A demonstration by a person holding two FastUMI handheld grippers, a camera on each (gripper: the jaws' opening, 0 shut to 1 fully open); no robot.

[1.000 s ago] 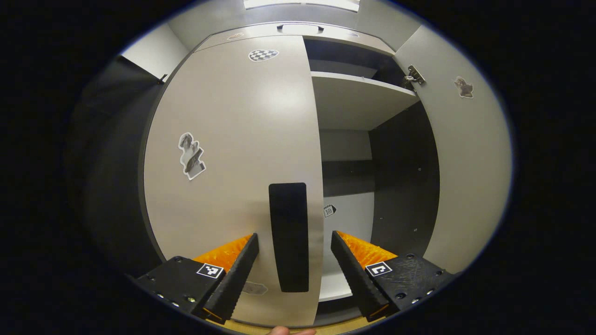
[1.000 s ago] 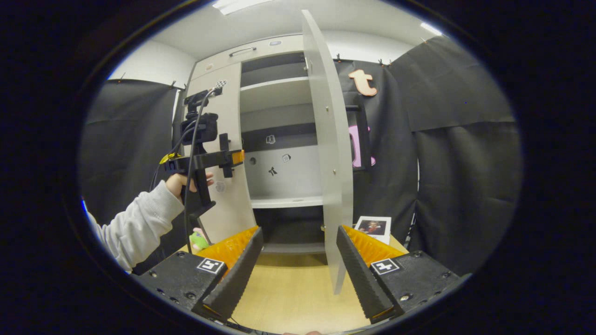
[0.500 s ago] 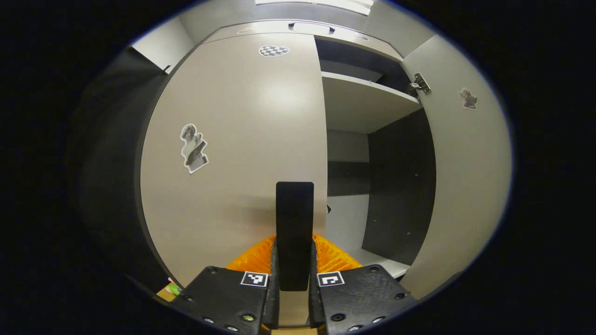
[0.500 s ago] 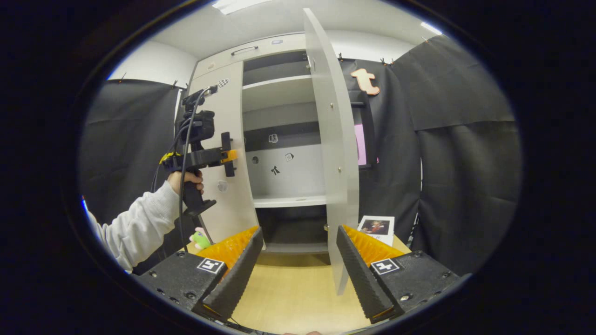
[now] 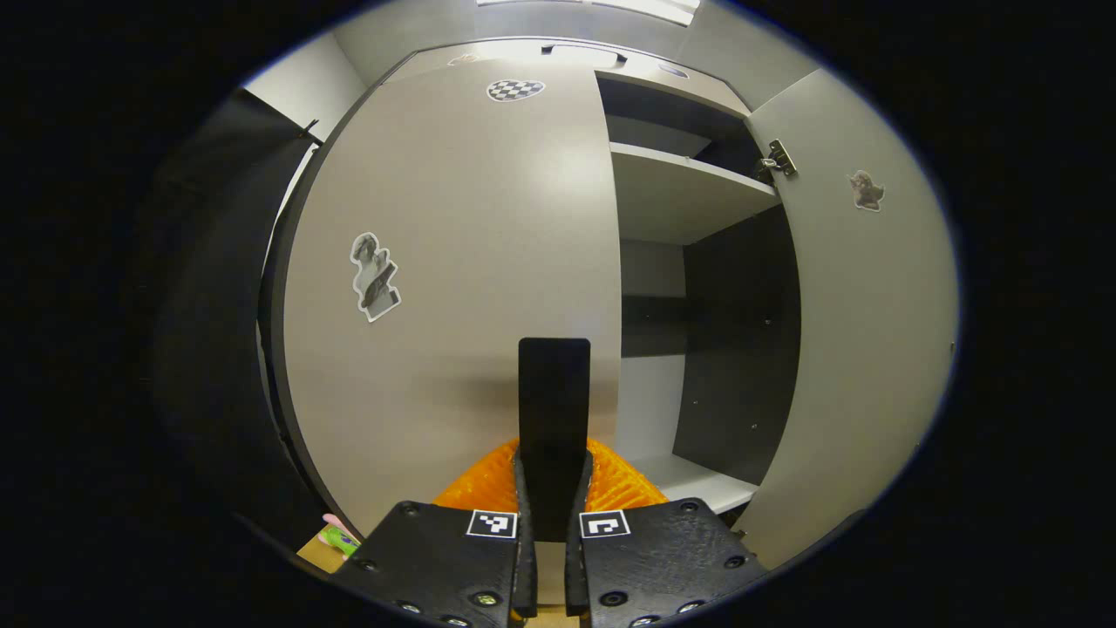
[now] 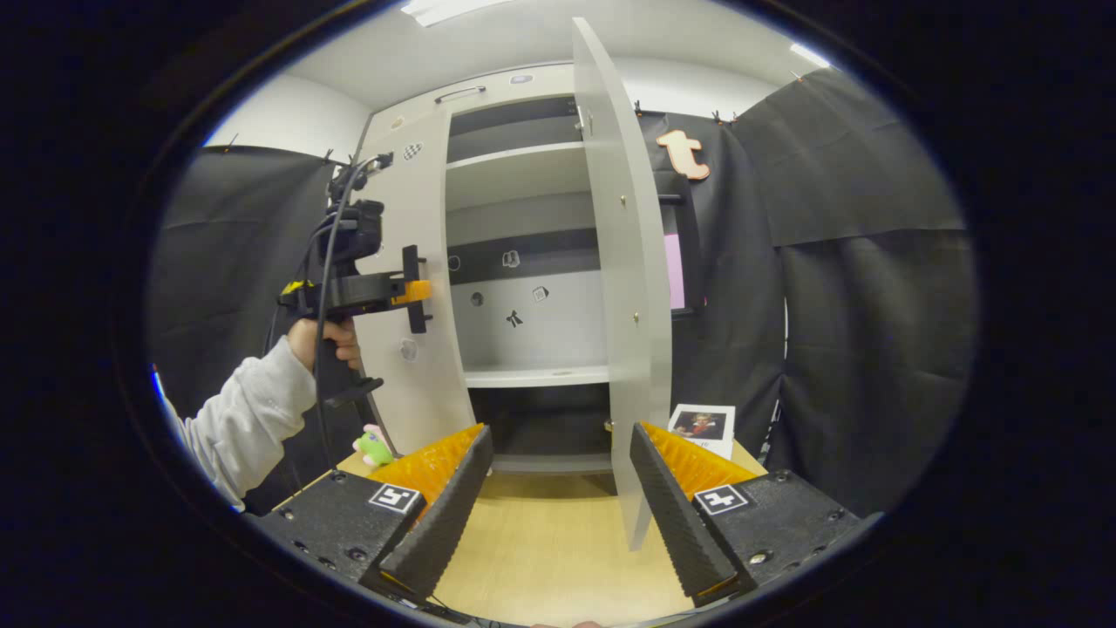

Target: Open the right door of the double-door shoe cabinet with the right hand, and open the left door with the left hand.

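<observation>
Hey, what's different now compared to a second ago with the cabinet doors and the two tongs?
The left tongs closed on the left door's black handle and have begun swinging the left door outward; a gap now shows at its hinge side. The right door stayed wide open, and the right tongs stayed open, holding nothing.

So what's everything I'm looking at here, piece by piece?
Tall grey double-door shoe cabinet: one, grey, at the back.
Left door: one, grey, barely ajar.
Black upright door handle: one, on left door's edge.
Right door: one, grey, swung wide.
Inner shelves: two, pale.
Small stickers: several, on doors and back panel.
Framed photo: one, right of cabinet.
Small green-and-pink toy: one, left floor.
Left gripper: jaws clamped on handle.
Right gripper: jaws apart.
Hand: one, pale sleeve.
</observation>
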